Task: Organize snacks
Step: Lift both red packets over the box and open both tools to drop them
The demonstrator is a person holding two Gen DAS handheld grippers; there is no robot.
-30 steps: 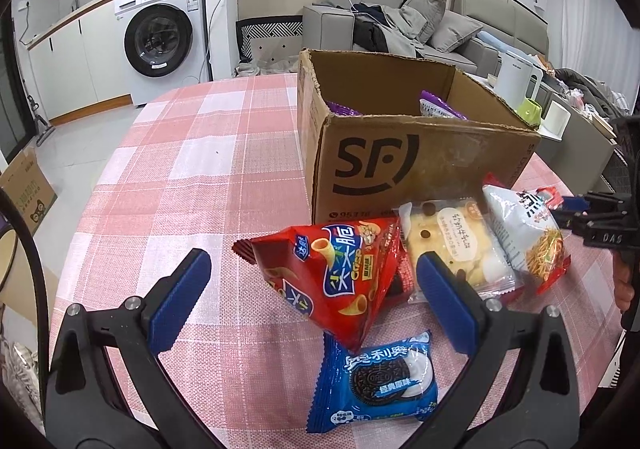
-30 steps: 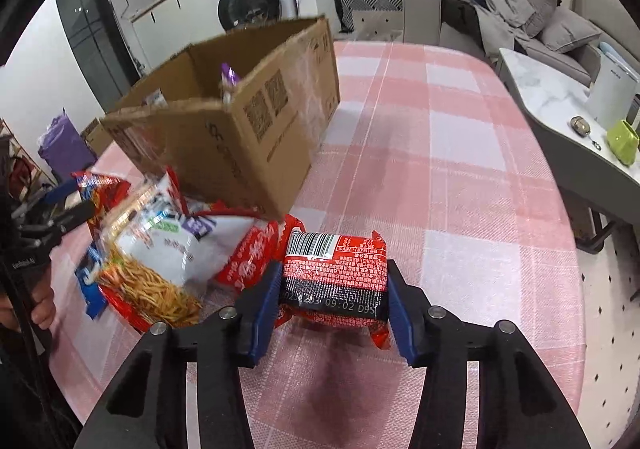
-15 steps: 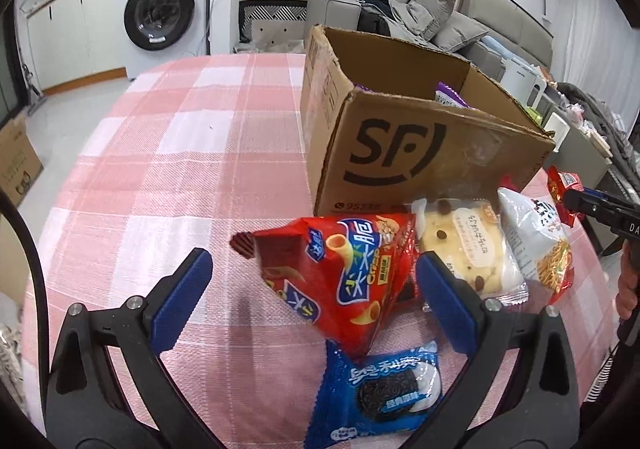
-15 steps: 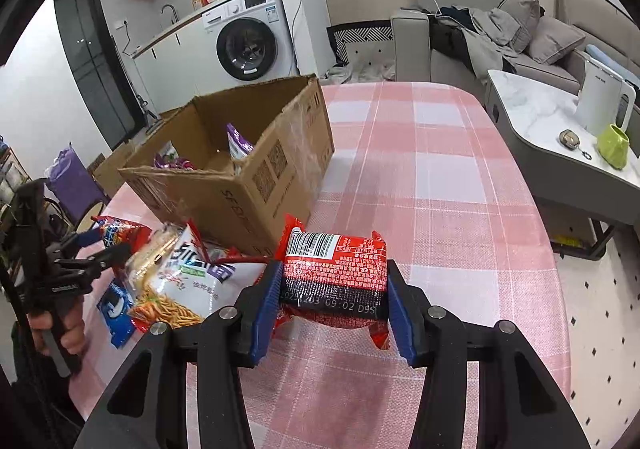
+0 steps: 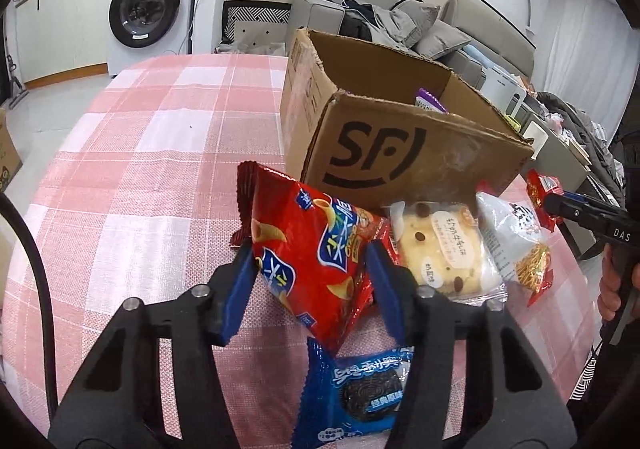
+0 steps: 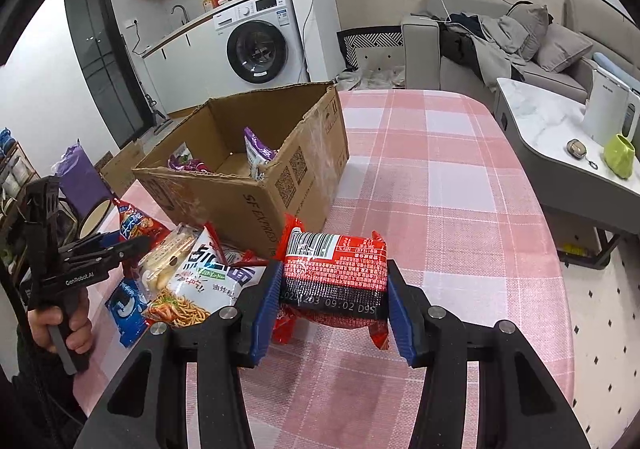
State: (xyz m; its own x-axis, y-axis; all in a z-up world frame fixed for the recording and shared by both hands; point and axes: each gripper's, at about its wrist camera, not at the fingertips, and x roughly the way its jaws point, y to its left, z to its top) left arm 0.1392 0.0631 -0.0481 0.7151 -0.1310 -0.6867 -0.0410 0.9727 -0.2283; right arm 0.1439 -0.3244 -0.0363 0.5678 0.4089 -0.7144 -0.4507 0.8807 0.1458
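Observation:
My left gripper (image 5: 310, 273) is shut on a red chip bag (image 5: 316, 245) and holds it up in front of the open cardboard SF box (image 5: 400, 153). My right gripper (image 6: 334, 305) is shut on a red noodle packet (image 6: 335, 269), lifted above the table near the box (image 6: 256, 177). It shows at the right edge of the left wrist view (image 5: 540, 193). On the table lie a bread pack (image 5: 440, 249), a white noodle-snack bag (image 5: 520, 241) and a blue Oreo pack (image 5: 360, 397). Purple snack bags (image 6: 256, 149) sit inside the box.
The table has a pink checked cloth (image 5: 140, 153). A grey side table (image 6: 560, 137) with a white kettle and green cup stands right of it. A washing machine (image 6: 260, 45) and a sofa (image 6: 500, 33) are behind.
My left gripper closed on the red chip bag and lifted it. My right gripper rose with the noodle packet and now sees into the box.

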